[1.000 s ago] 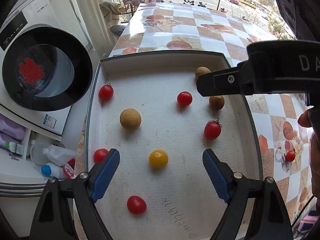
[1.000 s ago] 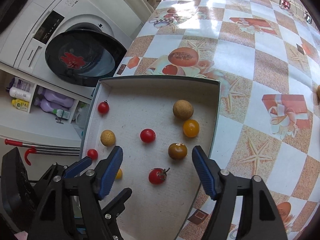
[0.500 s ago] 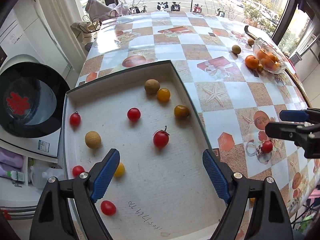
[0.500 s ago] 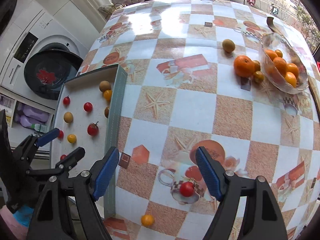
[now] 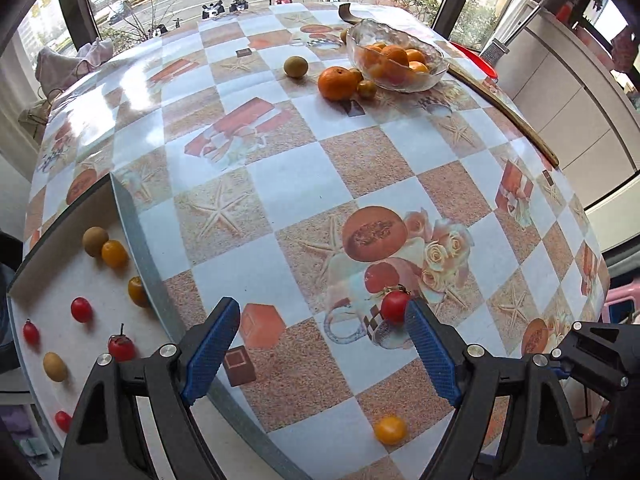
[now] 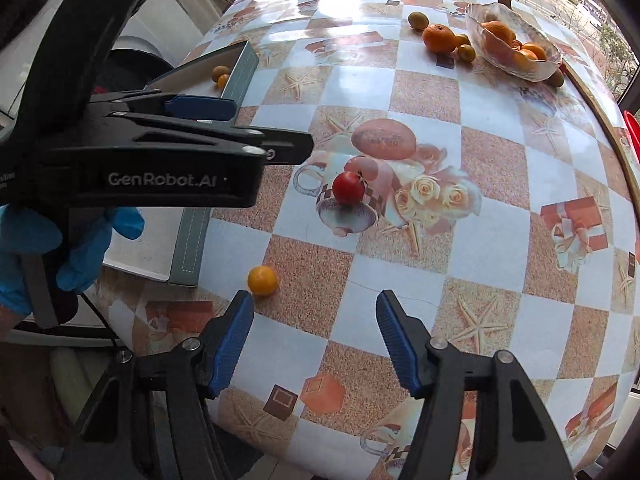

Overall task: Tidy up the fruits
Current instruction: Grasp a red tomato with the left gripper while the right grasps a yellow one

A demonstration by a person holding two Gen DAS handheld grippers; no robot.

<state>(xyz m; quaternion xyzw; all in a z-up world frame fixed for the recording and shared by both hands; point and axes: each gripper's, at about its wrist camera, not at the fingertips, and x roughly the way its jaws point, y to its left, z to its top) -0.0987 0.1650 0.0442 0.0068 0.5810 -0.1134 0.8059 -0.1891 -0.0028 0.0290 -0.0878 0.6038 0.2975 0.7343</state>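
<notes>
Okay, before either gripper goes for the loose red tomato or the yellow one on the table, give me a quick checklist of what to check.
1. Left gripper open and empty: ok.
2. Right gripper empty: ok, nothing between its fingers, which are closing.
3. Red tomato free on the table, nothing on it: ok.
4. Red tomato centred between the left gripper's fingers: not ok, it sits by the right-hand finger.
5. Yellow tomato clear of the tray: ok.
6. Room left in the tray: ok.
</notes>
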